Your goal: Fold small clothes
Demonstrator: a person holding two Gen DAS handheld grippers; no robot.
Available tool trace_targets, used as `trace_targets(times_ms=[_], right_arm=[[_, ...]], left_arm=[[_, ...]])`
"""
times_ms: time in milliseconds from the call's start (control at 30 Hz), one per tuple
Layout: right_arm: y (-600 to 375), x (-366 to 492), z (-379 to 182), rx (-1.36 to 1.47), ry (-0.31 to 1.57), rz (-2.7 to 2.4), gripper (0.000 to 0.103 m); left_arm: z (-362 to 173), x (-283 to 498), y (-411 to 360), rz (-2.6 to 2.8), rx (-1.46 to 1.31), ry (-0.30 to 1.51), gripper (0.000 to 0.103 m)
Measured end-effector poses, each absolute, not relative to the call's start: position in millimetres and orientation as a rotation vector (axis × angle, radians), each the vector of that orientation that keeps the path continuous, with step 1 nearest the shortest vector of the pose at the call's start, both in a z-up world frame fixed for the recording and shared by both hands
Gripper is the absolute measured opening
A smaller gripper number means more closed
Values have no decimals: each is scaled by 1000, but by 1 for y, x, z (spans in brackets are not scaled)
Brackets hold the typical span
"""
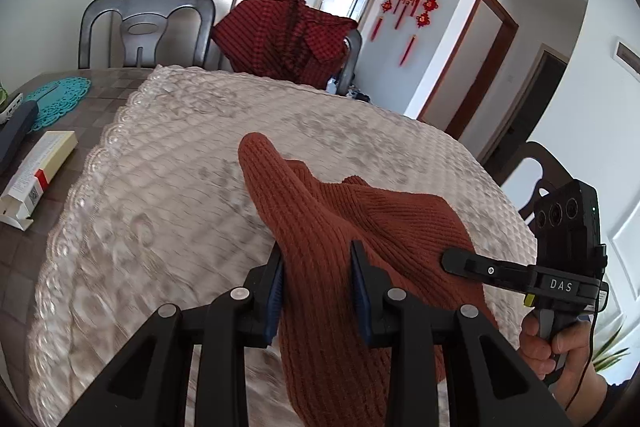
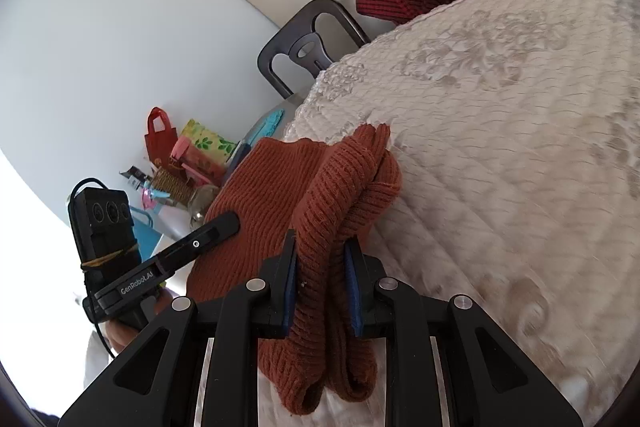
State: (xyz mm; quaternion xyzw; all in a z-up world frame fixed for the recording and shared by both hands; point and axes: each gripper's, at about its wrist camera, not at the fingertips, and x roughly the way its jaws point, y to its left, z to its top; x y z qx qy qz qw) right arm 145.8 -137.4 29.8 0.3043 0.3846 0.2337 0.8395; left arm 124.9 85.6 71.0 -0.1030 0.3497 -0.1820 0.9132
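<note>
A rust-brown ribbed knit garment (image 1: 360, 227) lies partly lifted over the white quilted table cover (image 1: 180, 147). My left gripper (image 1: 318, 255) is shut on a fold of it, with one sleeve pointing away. My right gripper (image 2: 320, 247) is shut on a bunched, doubled part of the same garment (image 2: 272, 187). Each gripper shows in the other's view: the right one (image 1: 452, 261) at the garment's right side, the left one (image 2: 228, 221) at its left side.
A red checked shirt (image 1: 288, 35) hangs over a chair back beyond the table. A dark chair (image 1: 144, 27) stands at the far left. A white box (image 1: 36, 175), a teal mat (image 1: 60, 99) and bags (image 2: 180, 155) sit on the table's left part.
</note>
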Motion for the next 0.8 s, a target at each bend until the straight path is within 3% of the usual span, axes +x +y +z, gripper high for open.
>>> trace_targets(times_ms=[233, 367, 633, 800], right_arm=[[-136, 174, -1, 671, 863, 461, 24], [-144, 169, 0, 661, 887, 440, 25], [-111, 131, 50, 324, 833, 425, 24], [-94, 125, 28, 203, 897, 409, 17]], left_arm=[[31, 145, 108, -331, -234, 785, 38], [34, 124, 117, -293, -258, 755, 39], [53, 74, 101, -291, -200, 690, 36], [35, 74, 88, -267, -139, 719, 34]])
